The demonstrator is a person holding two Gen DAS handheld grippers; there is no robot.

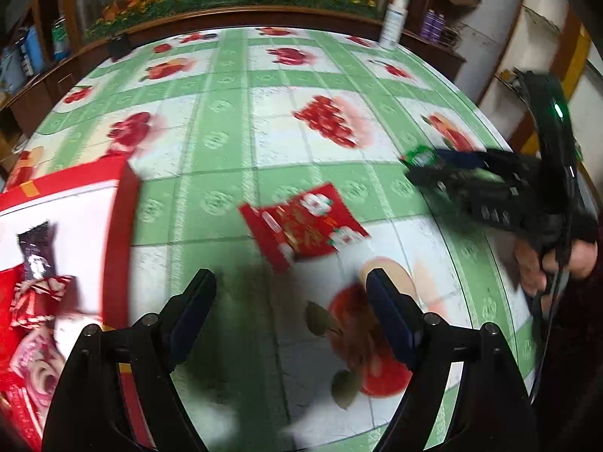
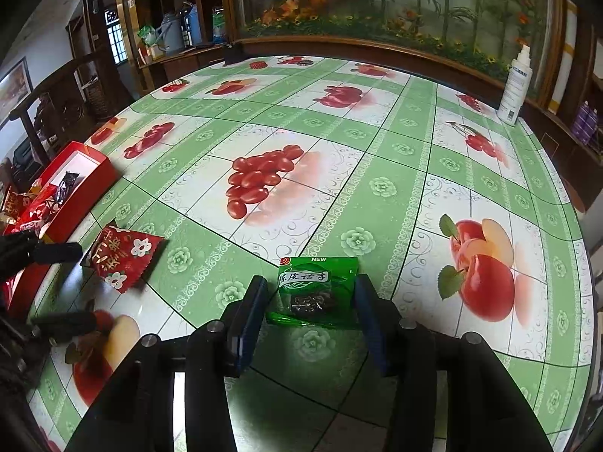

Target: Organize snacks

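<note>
A red snack packet (image 1: 305, 226) (image 2: 124, 260) lies flat on the fruit-print tablecloth, just ahead of my left gripper (image 1: 290, 278) (image 2: 62, 288), which stands open and empty. The open red box (image 1: 120, 226) (image 2: 90, 184) at the left holds several wrapped snacks (image 1: 35, 286). A green snack packet (image 2: 318, 290) (image 1: 418, 156) rests on the cloth between the fingers of my right gripper (image 2: 311, 282) (image 1: 426, 167). Its right edge lies against the right pad, and a narrow gap shows at the left pad, so the jaws stand open around it.
A white spray bottle (image 1: 394, 22) (image 2: 514, 86) stands at the table's far right corner. A small dark object (image 2: 233, 54) sits at the far edge. Wooden cabinets and a flower mural lie beyond. A hand (image 1: 535, 267) holds the right gripper's handle.
</note>
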